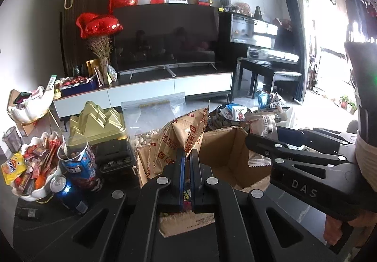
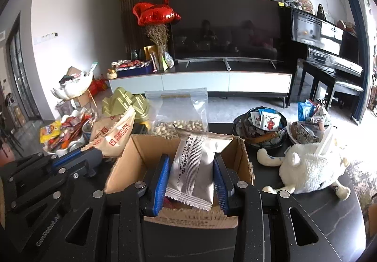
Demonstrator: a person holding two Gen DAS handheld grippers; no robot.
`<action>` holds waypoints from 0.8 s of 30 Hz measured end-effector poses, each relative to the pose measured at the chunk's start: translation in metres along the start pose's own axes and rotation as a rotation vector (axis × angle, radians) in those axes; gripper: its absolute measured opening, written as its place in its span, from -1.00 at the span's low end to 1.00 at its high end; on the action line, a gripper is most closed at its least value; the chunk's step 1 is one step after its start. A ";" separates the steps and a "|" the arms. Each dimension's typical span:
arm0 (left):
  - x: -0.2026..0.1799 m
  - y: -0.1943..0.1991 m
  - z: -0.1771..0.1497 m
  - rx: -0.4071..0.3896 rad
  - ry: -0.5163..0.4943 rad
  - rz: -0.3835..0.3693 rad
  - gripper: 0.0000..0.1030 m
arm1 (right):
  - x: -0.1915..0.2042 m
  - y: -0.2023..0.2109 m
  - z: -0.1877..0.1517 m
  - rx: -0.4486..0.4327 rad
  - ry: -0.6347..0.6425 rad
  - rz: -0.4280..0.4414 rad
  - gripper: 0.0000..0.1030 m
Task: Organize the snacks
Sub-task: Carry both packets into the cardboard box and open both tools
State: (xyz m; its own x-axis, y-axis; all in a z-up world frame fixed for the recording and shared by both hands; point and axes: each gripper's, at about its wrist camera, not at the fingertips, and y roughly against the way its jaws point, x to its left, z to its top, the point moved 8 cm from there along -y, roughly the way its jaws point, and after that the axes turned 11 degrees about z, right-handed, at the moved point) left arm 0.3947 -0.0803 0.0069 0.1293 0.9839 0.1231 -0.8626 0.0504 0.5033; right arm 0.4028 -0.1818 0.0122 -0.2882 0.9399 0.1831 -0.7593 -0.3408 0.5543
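My left gripper [image 1: 187, 156] is shut on the lower edge of a tan Fortune Biscuits bag [image 1: 183, 132] and holds it upright over the left part of an open cardboard box [image 1: 226, 156]. The bag also shows in the right wrist view [image 2: 113, 137]. My right gripper [image 2: 191, 167] is shut on a silver snack packet [image 2: 195, 167] and holds it over the same box [image 2: 141, 156]. The right gripper shows in the left wrist view [image 1: 253, 142] at the box's right rim, with the packet's crimped end [image 1: 259, 162] hanging below it.
A white bowl of mixed snacks [image 1: 35, 167], a cup [image 1: 77, 163] and a blue can [image 1: 68, 193] stand at the left. A gold tin [image 1: 96, 125] and a bag of nuts [image 2: 179, 111] sit behind the box. Patterned bowls with packets [image 2: 264, 130] and a plush sheep [image 2: 308, 167] are at the right.
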 end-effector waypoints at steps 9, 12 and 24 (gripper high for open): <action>0.001 -0.030 0.001 0.032 0.022 0.003 -0.37 | -0.010 -0.027 0.001 0.044 -0.001 -0.012 -0.03; 0.006 -0.030 -0.006 0.050 0.025 0.038 -0.33 | -0.014 -0.028 -0.002 0.044 0.011 -0.039 0.06; 0.012 0.019 -0.028 0.063 0.042 0.096 -0.08 | -0.006 0.011 -0.027 0.015 0.019 -0.024 0.15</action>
State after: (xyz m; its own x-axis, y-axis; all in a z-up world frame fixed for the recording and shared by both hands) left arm 0.3658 -0.0624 -0.0061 0.0259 0.9902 0.1374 -0.8373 -0.0536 0.5440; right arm 0.3804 -0.1916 -0.0047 -0.2815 0.9470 0.1545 -0.7572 -0.3181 0.5705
